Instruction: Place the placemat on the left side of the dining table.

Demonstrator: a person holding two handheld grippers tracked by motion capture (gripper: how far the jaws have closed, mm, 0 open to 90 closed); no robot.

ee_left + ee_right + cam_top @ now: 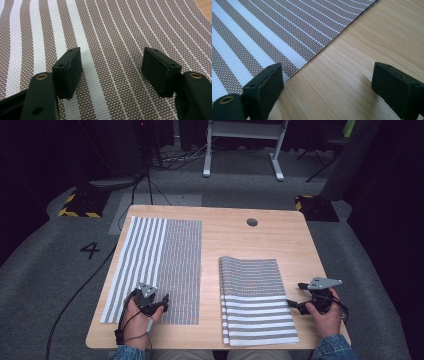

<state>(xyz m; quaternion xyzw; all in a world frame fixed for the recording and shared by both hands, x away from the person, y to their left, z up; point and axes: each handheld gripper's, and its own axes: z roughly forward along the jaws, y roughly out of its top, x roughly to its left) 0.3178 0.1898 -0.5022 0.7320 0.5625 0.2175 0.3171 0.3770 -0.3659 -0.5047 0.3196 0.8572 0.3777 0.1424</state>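
Two woven brown-and-white striped mesh placemats lie on the pale wooden worktop (pixel 230 235): one flat (pixel 160 265), one folded placemat (pixel 255 300). They look light, flexible and thin; an edge is best. Left tongs (pixel 159 306) hover apart over the flat one; right tongs (pixel 295 295), apart, sit beside the folded mat's edge.

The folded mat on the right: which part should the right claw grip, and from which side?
Probably its right edge, near the front corner. The folded mat lies flat on the table, so only an edge offers a hold. The right claw sits open beside that edge, one jaw at the mat's border; come in low from the right.
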